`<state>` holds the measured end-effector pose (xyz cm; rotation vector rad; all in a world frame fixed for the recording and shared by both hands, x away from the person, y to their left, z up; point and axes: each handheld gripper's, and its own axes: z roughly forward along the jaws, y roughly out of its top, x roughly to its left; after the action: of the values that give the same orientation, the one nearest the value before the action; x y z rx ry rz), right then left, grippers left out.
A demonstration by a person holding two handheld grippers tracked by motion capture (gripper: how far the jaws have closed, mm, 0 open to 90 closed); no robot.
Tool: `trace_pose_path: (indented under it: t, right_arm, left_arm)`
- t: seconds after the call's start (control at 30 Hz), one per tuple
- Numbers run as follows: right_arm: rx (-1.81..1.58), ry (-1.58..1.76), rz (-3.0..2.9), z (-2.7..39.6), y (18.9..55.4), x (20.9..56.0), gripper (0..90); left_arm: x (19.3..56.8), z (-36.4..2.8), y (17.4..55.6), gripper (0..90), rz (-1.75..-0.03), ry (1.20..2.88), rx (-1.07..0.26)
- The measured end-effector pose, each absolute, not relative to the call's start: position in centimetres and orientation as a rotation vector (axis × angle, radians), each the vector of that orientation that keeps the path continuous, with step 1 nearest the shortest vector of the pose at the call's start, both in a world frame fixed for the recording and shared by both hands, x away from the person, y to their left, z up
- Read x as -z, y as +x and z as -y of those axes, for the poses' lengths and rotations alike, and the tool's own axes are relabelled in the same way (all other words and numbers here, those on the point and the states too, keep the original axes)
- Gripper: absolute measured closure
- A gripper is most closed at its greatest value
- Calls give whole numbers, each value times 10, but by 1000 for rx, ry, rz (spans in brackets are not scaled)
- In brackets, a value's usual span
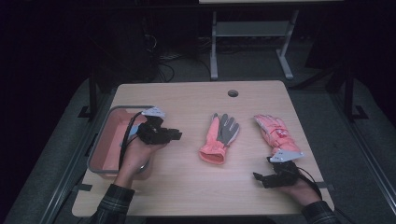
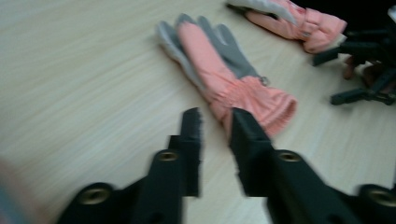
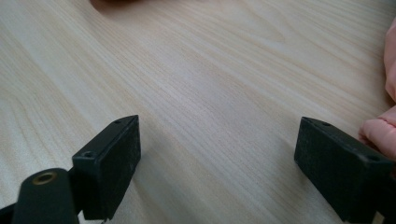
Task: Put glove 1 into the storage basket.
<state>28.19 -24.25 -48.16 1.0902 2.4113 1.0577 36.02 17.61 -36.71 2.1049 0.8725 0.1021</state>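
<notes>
— Well, where is the pink and grey glove?

— It lies flat in the middle of the table. Its fingers point to the far side. Its puffy cuff is on the near side.

— Is a gripper near it?

— Yes. The left gripper is just to the left of the glove and points at it. It does not touch the glove. In the left gripper view, the cuff shows just past the tips of the left gripper.

— How are its two jaws?

— They are close together, with a thin gap between them. They pinch nothing.

— What is behind the left hand?

— A grey tub that is pink inside. It sits at the left edge of the table.

— And the right gripper?

— It rests low at the near right of the table and points left. In the right gripper view its jaws are spread far apart. I see bare wood between them, so they hold nothing.

— Is there one more glove?

— Yes, a pink glove on the right. Its fingers point far too. Its cuff is just by the grey plate on top of the right gripper. The two gloves lie apart, side by side.
</notes>
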Motion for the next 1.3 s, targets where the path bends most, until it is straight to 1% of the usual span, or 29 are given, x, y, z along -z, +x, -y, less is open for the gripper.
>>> trace_pose_path:
  t: [0.03,0.07,0.4,0.6,0.73,0.9,1.3]
  right_arm:
    - [-1057,1090,-2412,242,282,481,141]
    - [-1057,1090,-2412,242,282,482,141]
    - [-1058,1089,-2413,242,282,482,142]
    - [-1058,1090,-2413,242,282,482,142]
    - [-1058,1090,-2414,242,282,482,142]
    - [-1059,1089,-2415,242,282,482,141]
    - [-1060,1090,-2415,242,282,481,142]
  left_arm:
    - [369,-171,360,862,-862,2116,-99]
    - [371,-166,359,894,-864,2117,-97]
    - [404,-119,360,895,-861,2223,-132]
    - [425,-109,371,896,-886,2290,-170]
    - [436,-105,373,896,-876,2321,-131]
    - [437,-99,369,896,-845,2328,-93]
    - [440,-61,360,896,-737,2343,-33]
